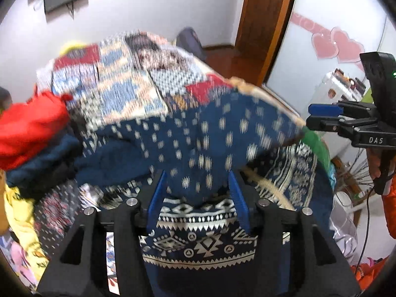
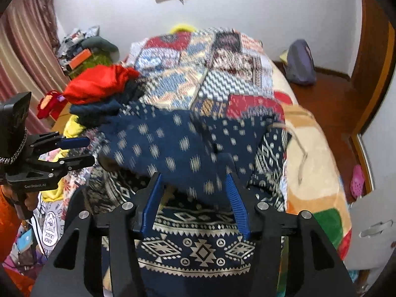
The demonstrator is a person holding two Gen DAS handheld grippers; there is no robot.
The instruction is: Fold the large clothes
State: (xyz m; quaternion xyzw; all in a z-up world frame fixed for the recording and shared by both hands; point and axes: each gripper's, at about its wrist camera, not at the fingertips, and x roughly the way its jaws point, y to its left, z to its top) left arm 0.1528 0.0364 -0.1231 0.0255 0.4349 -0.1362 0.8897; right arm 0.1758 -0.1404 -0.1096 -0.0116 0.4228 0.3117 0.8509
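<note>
A large navy garment with white flecks and banded white patterns (image 1: 198,136) (image 2: 173,143) lies blurred and bunched on the bed, its patterned hem under both grippers. My left gripper (image 1: 198,175) is open, its blue fingers (image 1: 157,193) wide apart with a loose fold of the garment between them, not pinched. My right gripper (image 2: 195,175) is also open, and the cloth sags between its blue fingers (image 2: 236,198) in the same way. Each gripper shows side-on in the other's view: the right gripper (image 1: 321,117) at the right edge, the left gripper (image 2: 76,151) at the left edge.
A patchwork quilt (image 1: 118,79) (image 2: 198,74) covers the bed beyond the garment. A red cloth (image 1: 29,128) (image 2: 99,81) lies on a dark blue heap at the left, with yellow fabric (image 1: 17,212) below. A purple bag (image 2: 300,61) sits on the wooden floor by the door.
</note>
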